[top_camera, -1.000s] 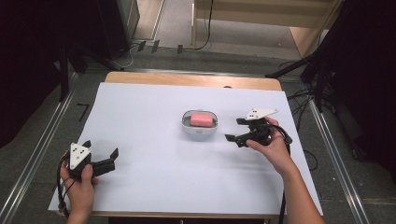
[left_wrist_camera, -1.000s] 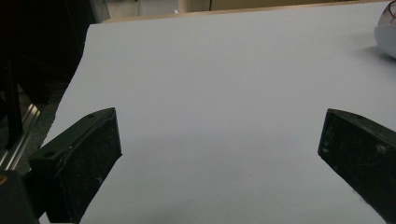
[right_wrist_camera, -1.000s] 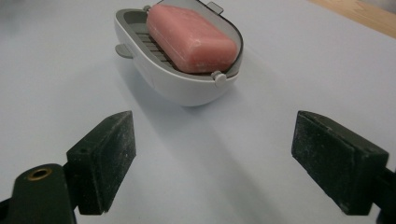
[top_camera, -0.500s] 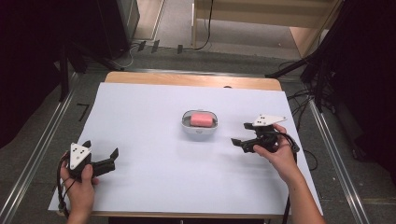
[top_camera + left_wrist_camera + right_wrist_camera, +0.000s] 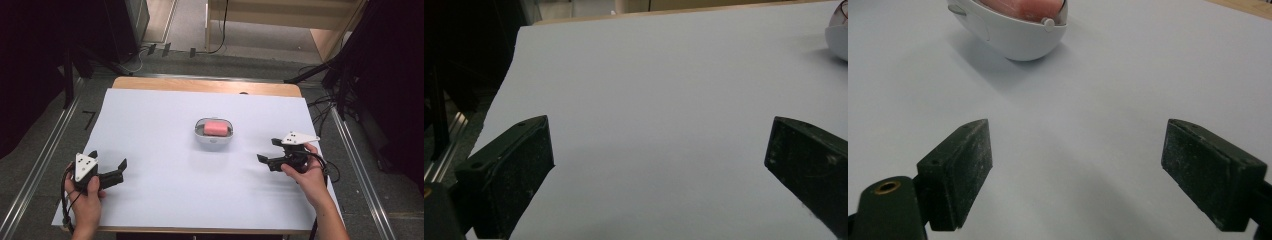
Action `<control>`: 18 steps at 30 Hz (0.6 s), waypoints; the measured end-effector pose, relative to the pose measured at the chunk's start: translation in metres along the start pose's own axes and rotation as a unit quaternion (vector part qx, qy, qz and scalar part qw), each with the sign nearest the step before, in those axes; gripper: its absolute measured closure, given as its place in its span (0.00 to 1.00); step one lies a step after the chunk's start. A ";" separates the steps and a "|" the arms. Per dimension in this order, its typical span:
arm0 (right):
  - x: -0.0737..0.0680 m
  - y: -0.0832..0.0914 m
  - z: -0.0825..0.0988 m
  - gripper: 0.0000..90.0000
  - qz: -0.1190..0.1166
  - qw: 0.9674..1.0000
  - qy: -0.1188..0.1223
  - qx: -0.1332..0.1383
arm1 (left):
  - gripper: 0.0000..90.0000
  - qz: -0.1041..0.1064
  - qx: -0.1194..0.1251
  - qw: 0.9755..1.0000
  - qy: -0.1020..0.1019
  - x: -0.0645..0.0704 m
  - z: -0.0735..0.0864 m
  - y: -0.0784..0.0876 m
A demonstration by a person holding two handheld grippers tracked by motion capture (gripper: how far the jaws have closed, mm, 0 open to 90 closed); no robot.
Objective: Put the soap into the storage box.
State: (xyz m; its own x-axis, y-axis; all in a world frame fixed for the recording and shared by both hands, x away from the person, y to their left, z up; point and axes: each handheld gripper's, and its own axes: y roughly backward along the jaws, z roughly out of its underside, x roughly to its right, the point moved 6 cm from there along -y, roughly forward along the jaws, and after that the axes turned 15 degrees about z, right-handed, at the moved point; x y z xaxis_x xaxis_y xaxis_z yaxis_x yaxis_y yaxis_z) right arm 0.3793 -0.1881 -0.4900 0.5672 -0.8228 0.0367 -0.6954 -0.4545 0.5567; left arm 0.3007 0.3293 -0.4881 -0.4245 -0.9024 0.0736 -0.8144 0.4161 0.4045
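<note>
Right gripper view is showing the right gripper [image 5: 1075, 170] with its 2 black jaws spread wide and gripping nothing, aimed at a white dish [image 5: 1010, 37] lying ahead and a little to the left on the bare sheet. A pink block [image 5: 1020, 7] is sitting inside that dish (soap, by the look of it). From the high view, the right gripper [image 5: 272, 151] is hovering near the dish [image 5: 214, 140], to its right and slightly nearer the person, while the left gripper [image 5: 116, 167] is resting well apart at the near left corner, jaws also wide and empty. So the right hand is the nearer one. The dish's long axis is running across the table, left to right, as is the pink block [image 5: 216, 128]. Everything is sitting on a white sheet [image 5: 165, 200] covering a wooden table [image 5: 200, 85], with grey floor, cables and dark curtains around.
</note>
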 end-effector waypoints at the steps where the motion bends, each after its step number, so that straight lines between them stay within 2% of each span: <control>1: 0.001 0.002 0.002 0.15 0.002 1.000 -0.002 0.000 | 0.00 0.000 0.000 1.000 0.000 0.000 0.000 0.000; 9: 0.006 0.014 0.016 0.15 0.017 1.000 -0.017 0.003 | 0.00 -0.001 -0.001 1.000 -0.001 0.000 0.000 0.000; 12: 0.008 0.020 0.023 0.15 0.031 0.999 -0.021 0.007 | 0.00 -0.001 -0.001 1.000 -0.001 0.000 0.000 0.000; 18: 0.011 0.028 0.034 0.15 0.038 0.999 -0.031 0.007 | 0.00 -0.002 -0.002 1.000 -0.002 0.001 0.000 0.000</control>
State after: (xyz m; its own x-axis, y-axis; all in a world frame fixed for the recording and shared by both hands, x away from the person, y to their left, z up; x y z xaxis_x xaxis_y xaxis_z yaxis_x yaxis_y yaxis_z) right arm 0.3515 -0.2212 -0.5021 0.4842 -0.8745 0.0280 -0.7424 -0.3937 0.5421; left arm 0.3007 0.3287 -0.4882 -0.4232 -0.9034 0.0694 -0.8144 0.4128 0.4079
